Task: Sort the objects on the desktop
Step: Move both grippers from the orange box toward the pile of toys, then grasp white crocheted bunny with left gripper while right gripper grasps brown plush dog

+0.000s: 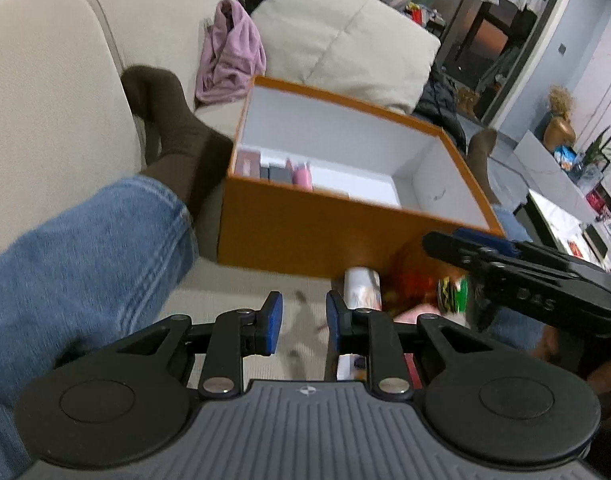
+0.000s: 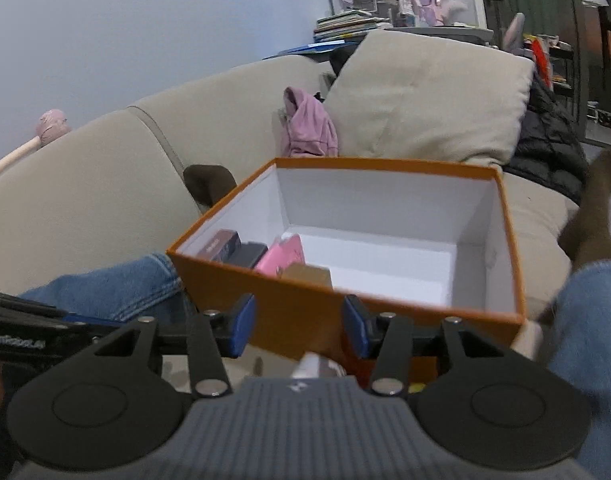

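An open orange box with a white inside stands on the beige sofa seat; it also shows in the right wrist view. Inside, at its left end, lie small dark cases and a pink item. In front of the box lie a white tube, a red packet and a green item. My left gripper is open and empty, just short of these loose items. My right gripper is open and empty in front of the box's near wall; it shows in the left wrist view at the right.
A leg in blue jeans with a brown sock lies left of the box. A pink cloth and a beige cushion lie behind it. A black jacket lies at the right.
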